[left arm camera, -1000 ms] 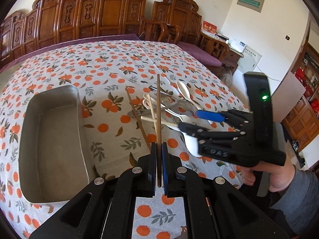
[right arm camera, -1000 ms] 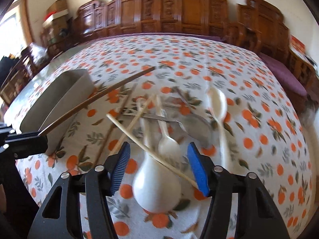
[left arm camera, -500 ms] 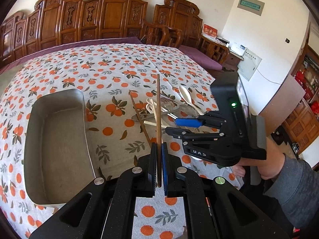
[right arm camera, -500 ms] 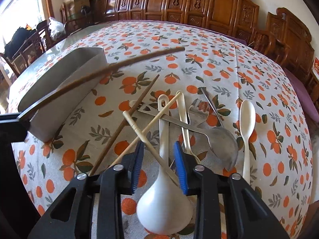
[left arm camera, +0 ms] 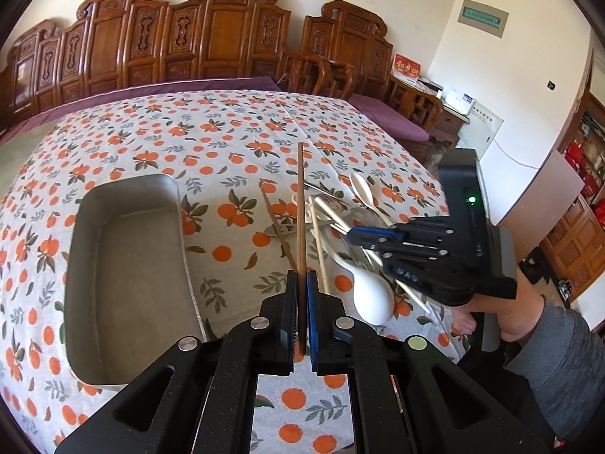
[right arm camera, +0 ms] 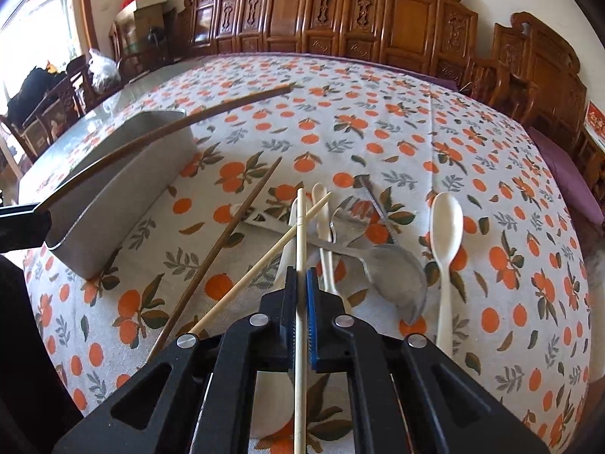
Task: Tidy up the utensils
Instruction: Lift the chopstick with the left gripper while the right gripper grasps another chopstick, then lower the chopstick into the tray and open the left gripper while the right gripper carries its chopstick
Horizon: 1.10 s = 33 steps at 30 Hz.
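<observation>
My left gripper (left arm camera: 301, 283) is shut on a dark brown chopstick (left arm camera: 300, 204), held above the table right of the metal tray (left arm camera: 181, 227). The same chopstick (right arm camera: 181, 125) crosses over the tray (right arm camera: 124, 196) in the right wrist view. My right gripper (right arm camera: 301, 280) is shut on a pale bamboo chopstick (right arm camera: 300, 234), over the utensil pile. In the pile lie a second pale chopstick (right arm camera: 261, 261), a second brown chopstick (right arm camera: 223, 242), a white ladle (left arm camera: 368, 295), a metal spoon (right arm camera: 393, 268) and a cream spoon (right arm camera: 446, 234).
The table wears an orange-print cloth (left arm camera: 227, 128). Carved wooden chairs (left arm camera: 211, 38) line its far side. The tray holds nothing that I can see. The right gripper's body (left arm camera: 446, 249) and the hand holding it fill the right of the left wrist view.
My right gripper has closed from wide open onto the pale chopstick and lined it up between the fingers. My left gripper kept its hold on the brown chopstick and rose slightly.
</observation>
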### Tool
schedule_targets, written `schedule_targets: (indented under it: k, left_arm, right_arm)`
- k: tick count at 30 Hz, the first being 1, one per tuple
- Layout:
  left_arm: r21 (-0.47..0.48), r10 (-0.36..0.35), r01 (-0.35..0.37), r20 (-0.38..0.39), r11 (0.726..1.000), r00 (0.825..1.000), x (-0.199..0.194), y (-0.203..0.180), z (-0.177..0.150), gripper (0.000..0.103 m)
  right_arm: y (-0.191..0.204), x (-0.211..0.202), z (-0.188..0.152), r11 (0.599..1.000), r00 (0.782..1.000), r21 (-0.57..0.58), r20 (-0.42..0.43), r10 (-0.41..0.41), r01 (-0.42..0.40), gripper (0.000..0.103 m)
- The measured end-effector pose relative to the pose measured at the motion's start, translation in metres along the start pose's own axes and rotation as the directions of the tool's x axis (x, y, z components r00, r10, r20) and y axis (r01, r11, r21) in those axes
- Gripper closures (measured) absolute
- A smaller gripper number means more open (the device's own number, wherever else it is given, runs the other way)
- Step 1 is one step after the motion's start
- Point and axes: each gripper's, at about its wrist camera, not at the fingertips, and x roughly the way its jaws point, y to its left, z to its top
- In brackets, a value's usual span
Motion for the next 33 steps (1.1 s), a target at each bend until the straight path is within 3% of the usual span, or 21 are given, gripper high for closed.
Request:
schedule_targets:
  k: [11,23,33]
  left_arm:
    - [-0.05,0.077,-0.074,0.06,0.996,0.995,-0.042,0.026,-0.001,0.099]
    - [-0.08,0.16,-0.149,0.158,0.986,0.974,-0.083,0.043,0.003,0.099]
    - [-0.076,0.276,-0.268,0.132,0.96,0.952,-0.075,0.072,0.013,0.099]
  right_arm:
    - [0.007,-0.031,0.007,1.0,0.993,0.019,0.118,-0.014,0.012,0.097]
    - [0.016,-0.034,0.009,1.0,0.991,0.005,0.133,0.001,-0.002,0.097]
    - [0.021,-0.04,0.015,1.0,0.986,0.017,0.166,0.014,-0.017,0.097]
